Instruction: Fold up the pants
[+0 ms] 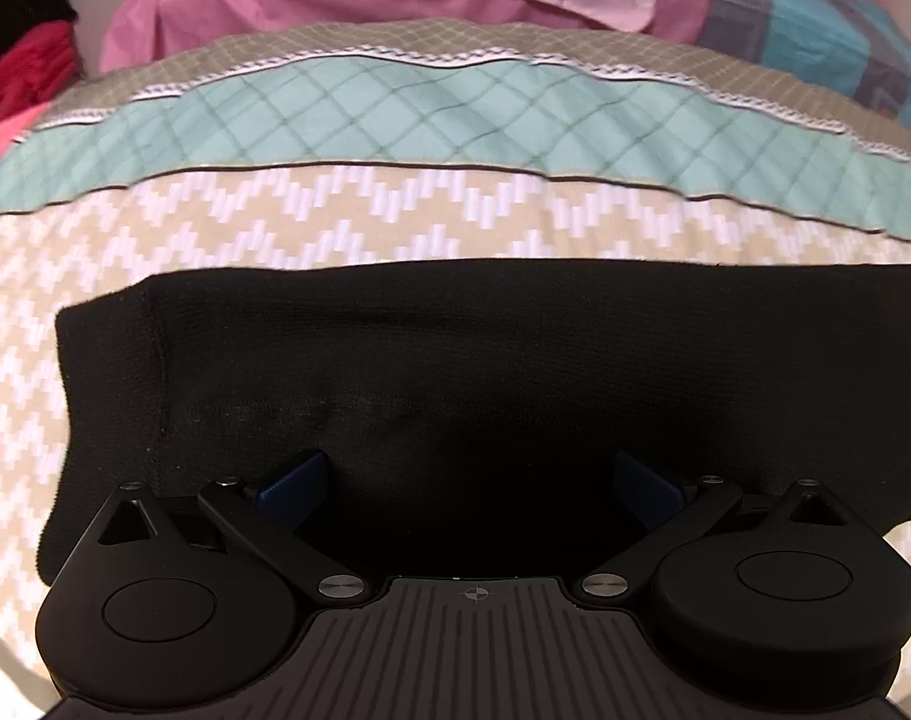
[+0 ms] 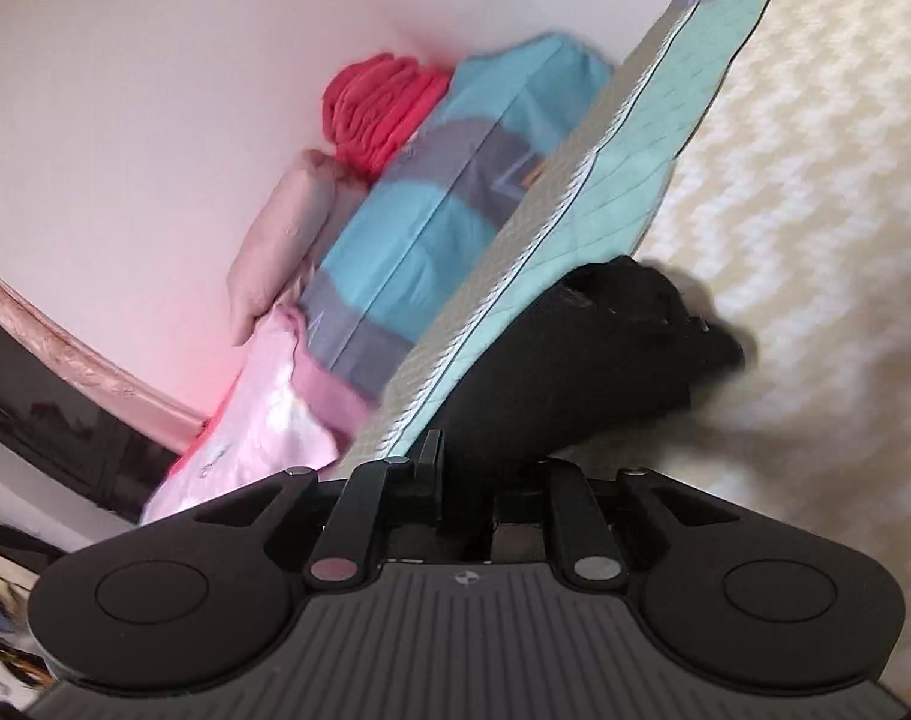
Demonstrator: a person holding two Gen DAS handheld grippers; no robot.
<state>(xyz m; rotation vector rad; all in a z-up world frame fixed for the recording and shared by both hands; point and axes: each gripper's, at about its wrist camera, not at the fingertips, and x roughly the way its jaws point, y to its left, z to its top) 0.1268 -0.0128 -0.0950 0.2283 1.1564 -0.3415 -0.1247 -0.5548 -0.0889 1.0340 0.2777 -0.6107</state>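
On the bed (image 1: 395, 222), with its beige-and-white zigzag cover, the black pants (image 1: 455, 360) lie flat across the middle, stretched side to side in the left wrist view. One end with a stitched seam sits toward the left of that view. Behind them runs a teal quilted blanket (image 1: 395, 120), and past that a pink pillow (image 1: 335, 6) and a blue-and-grey one (image 2: 407, 240) against the wall, with something red and folded (image 2: 383, 108) on top.

Left claw (image 1: 470, 483) hangs right over the pants, pointing steeply down at them, jaws wide apart with the blue pads (image 1: 293, 480) either side of bare black fabric. Can't really tell if the pads touch the cloth, but nothing is pinched.

Right claw (image 2: 464, 468) is a different story: jaws pulled close together and clamped on a bunch of the pants (image 2: 575, 360), which rise out from between the fingers in a dark rumpled fold, lifted off the cover. That view is pretty blurry and tilted.
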